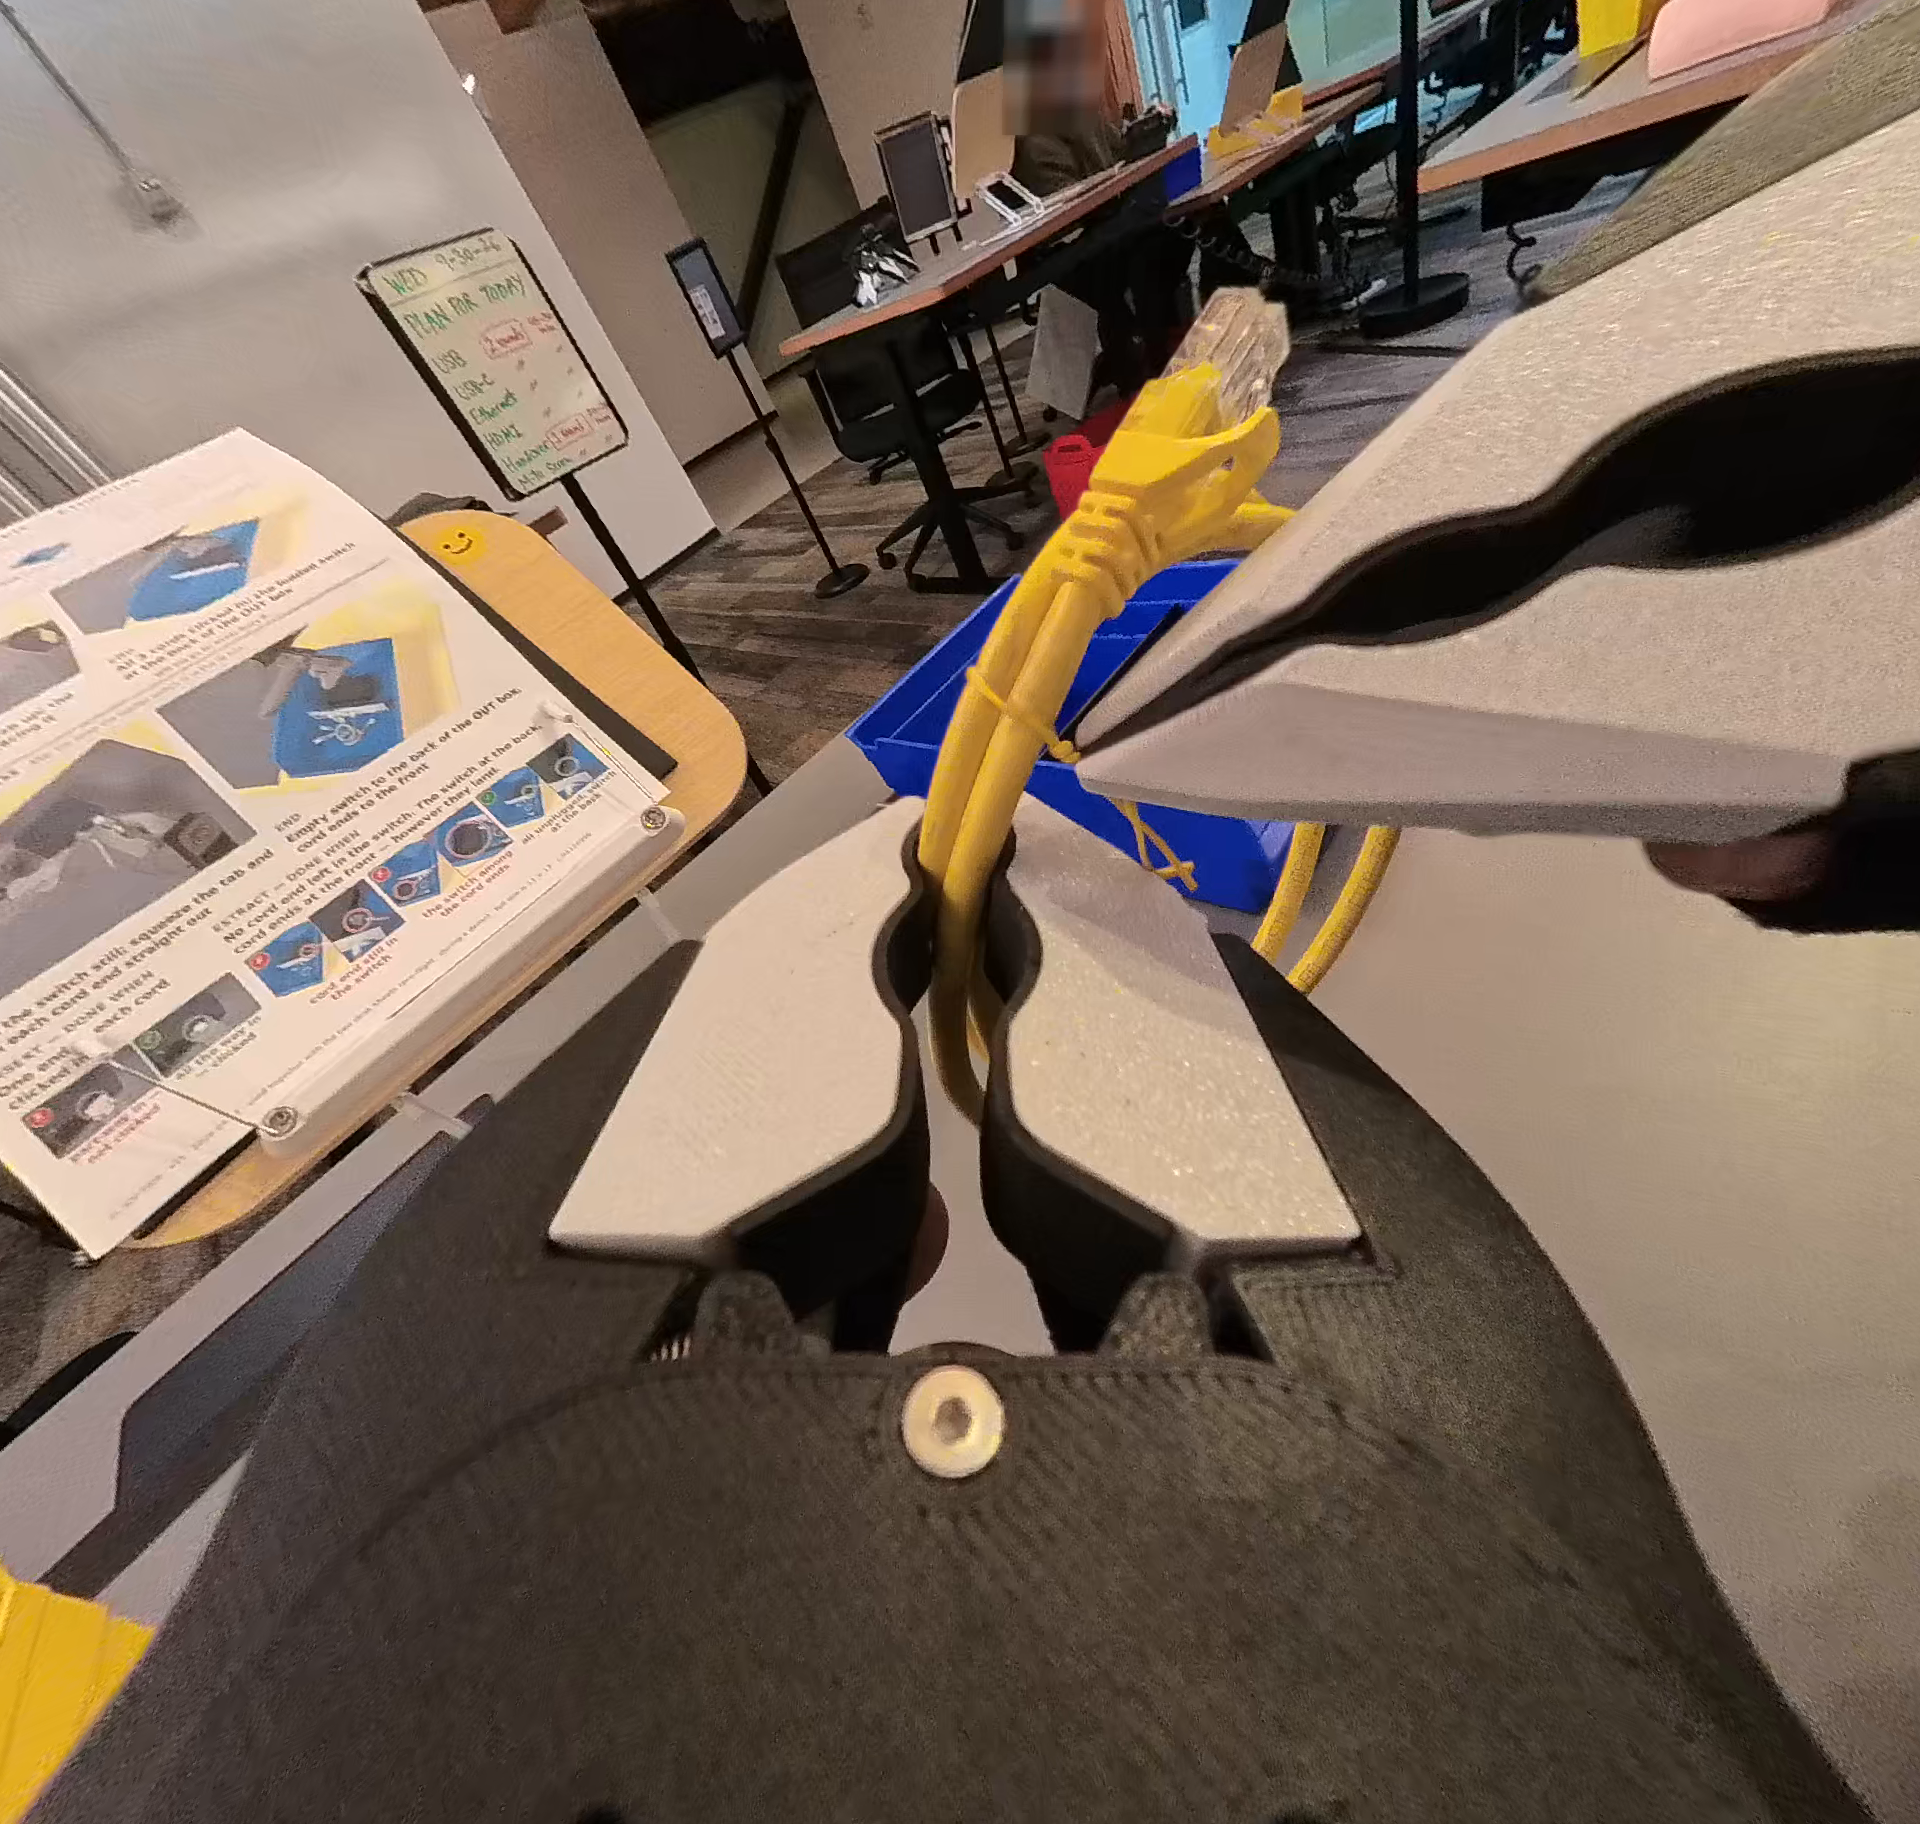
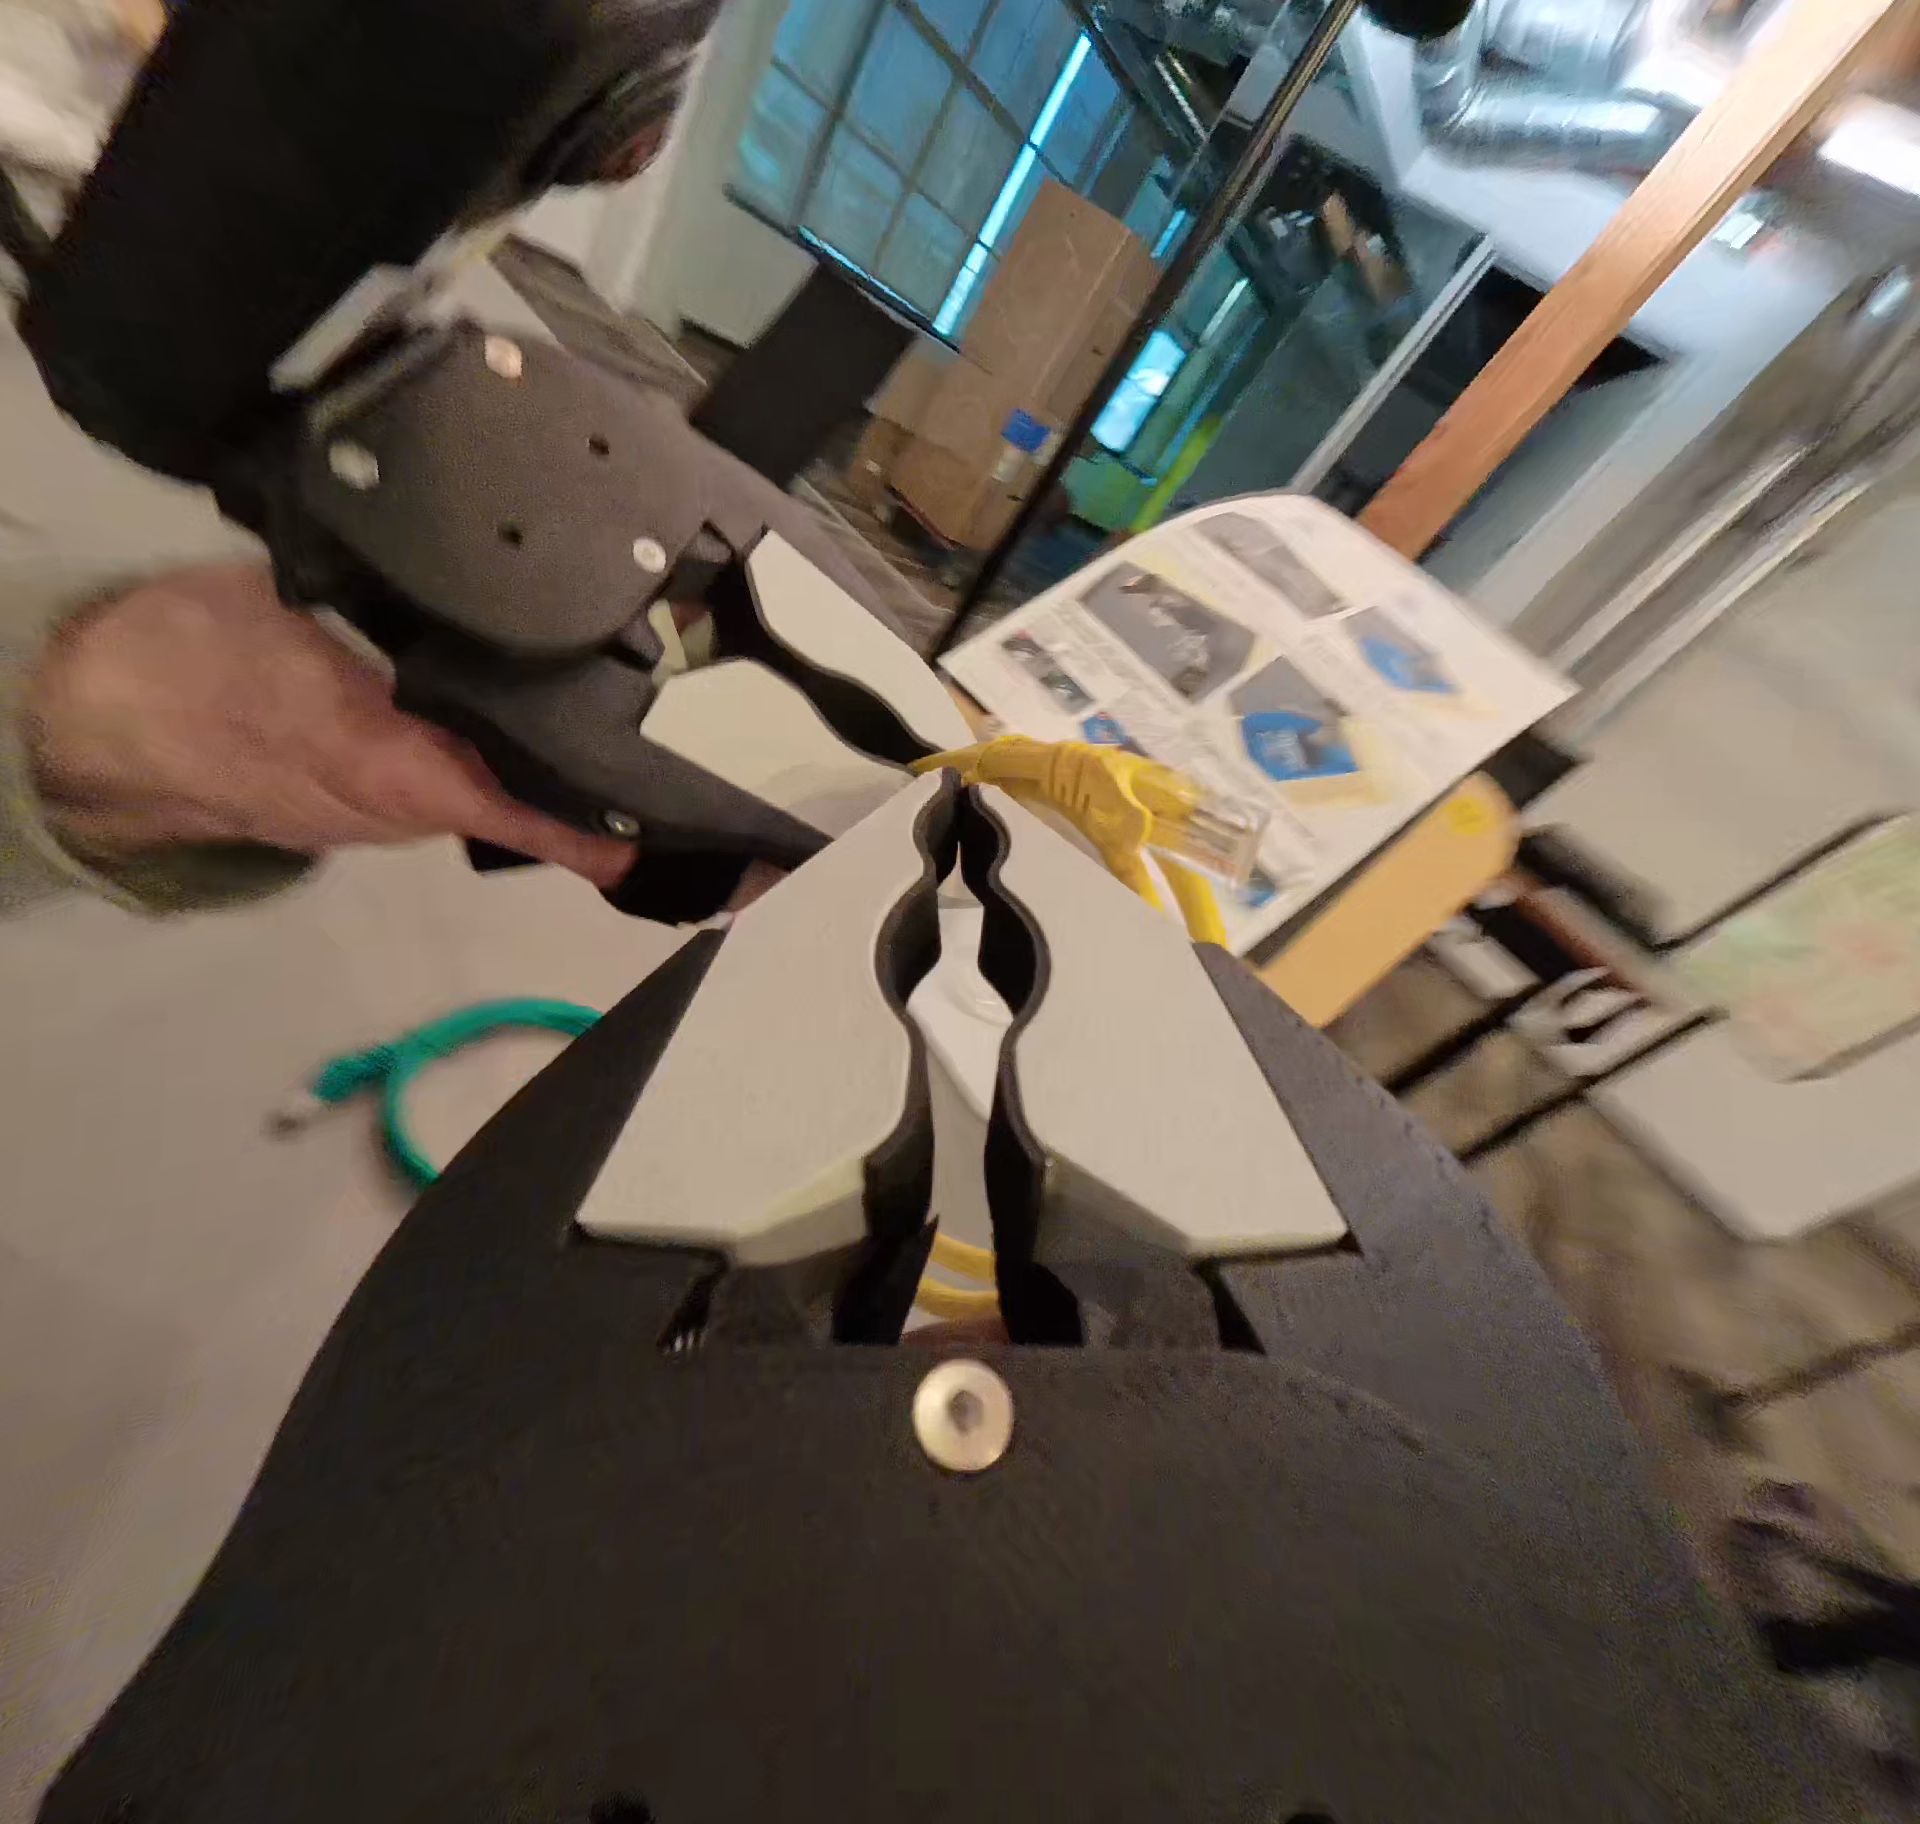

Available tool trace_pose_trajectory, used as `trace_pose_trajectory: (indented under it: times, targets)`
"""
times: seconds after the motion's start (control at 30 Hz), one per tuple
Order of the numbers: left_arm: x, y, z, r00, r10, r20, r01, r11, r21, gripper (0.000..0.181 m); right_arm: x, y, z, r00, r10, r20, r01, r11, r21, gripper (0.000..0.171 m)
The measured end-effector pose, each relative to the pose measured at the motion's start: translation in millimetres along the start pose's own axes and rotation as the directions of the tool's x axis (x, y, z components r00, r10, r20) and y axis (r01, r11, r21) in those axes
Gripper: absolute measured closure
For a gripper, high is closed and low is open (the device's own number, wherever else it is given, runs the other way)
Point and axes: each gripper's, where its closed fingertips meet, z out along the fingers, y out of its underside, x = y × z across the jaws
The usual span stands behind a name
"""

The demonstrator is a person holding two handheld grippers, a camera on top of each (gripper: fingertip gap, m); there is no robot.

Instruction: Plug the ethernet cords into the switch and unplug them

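Writing appears on two things, and none of it is repeated here: a printed instruction sheet [image 1: 301,798] with small photographs and lines of text, propped on a stand at the left of the left wrist view, and a handwritten whiteboard [image 1: 497,361] on a black floor stand behind it. The sheet rests on a light wooden board bearing a small yellow smiley sticker [image 1: 457,541]. The same sheet [image 2: 1262,678] shows at a tilt in the right wrist view.

A blue bin [image 1: 1049,735] sits on the grey tabletop [image 1: 1558,1203] just beyond the left tool [image 1: 961,886]; what it holds cannot be made out, as the cord and the other tool cover it. A yellow bin corner [image 1: 47,1670] shows at the lower left edge.

The left tool is pressed together on a bundled yellow ethernet cord [image 1: 1013,725], two strands of it running up between the tips, bound by a thin yellow tie. Its clear plug [image 1: 1231,346] with a yellow boot stands above the tips, pointing up and away. The right tool [image 1: 1086,751] comes in from the right, its tips touching the bundle at the tie.

In the right wrist view the right tool [image 2: 958,803] is nearly closed with its tips at the yellow cord [image 2: 1081,787], whose plug points right; whether it pinches the cord cannot be told. The left tool [image 2: 940,735], held by a hand [image 2: 260,725], meets it there. A green cord [image 2: 416,1068] lies loose on the tabletop [image 2: 208,1203].
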Motion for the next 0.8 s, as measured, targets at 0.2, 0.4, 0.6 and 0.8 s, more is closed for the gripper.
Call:
trace_pose_trajectory:
  times: [0.2, 0.4, 0.6, 0.8]
  targets:
    - [7, 4, 3, 0.989, -0.115, -0.089, 0.113, 0.993, -0.027, 0.177, 1, 4, 1, 0.829, -0.555, -0.074, 0.539, 0.827, -0.164, 0.171]
    - [24, 8, 6, 0.883, -0.387, -0.264, 0.379, 0.922, -0.082, 0.177, -5, 22, -6, 0.527, -0.838, 0.144, 0.840, 0.487, -0.238, 0.171]
    - [4, 4, -2, 0.798, -0.508, -0.325, 0.514, 0.855, -0.075, 0.177, -2, 36, -18, 0.558, -0.809, 0.186, 0.828, 0.528, -0.188, 0.171]
    - [14, -1, 5, 0.885, -0.380, -0.267, 0.398, 0.917, 0.015, 0.177, 2, -6, -9, 0.949, -0.311, 0.044, 0.314, 0.946, -0.080, 0.166]
